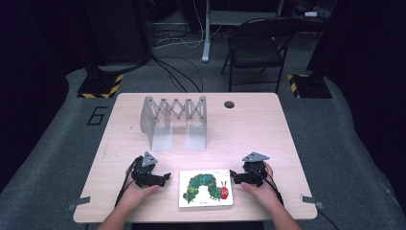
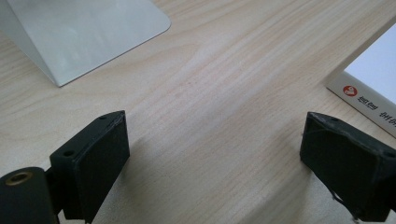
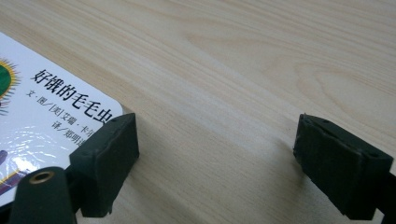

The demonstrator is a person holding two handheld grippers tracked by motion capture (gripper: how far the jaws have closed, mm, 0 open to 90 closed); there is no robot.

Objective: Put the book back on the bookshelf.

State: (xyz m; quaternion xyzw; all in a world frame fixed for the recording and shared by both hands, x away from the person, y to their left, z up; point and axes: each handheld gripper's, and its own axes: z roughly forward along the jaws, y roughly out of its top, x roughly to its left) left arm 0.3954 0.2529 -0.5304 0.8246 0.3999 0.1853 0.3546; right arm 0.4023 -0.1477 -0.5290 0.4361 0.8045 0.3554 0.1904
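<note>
A white picture book (image 1: 206, 188) with a green caterpillar on its cover lies flat near the table's front edge, between the two hands. My left gripper (image 1: 166, 177) rests on the table just left of the book, open, jaws pointing toward it with bare wood between them (image 2: 215, 158). The book's corner (image 2: 373, 84) lies at the right of the left gripper view. My right gripper (image 1: 232, 176) sits at the book's right edge, open. Its left jaw stands beside the book's printed corner (image 3: 51, 116), and only wood lies between the jaws (image 3: 215, 158).
A grey metal folding book rack (image 1: 174, 120) stands upright mid-table behind the book; its base plate (image 2: 88, 32) is near the left gripper. A small dark hole (image 1: 229, 104) marks the far table edge. A folding chair (image 1: 258, 48) stands beyond the table.
</note>
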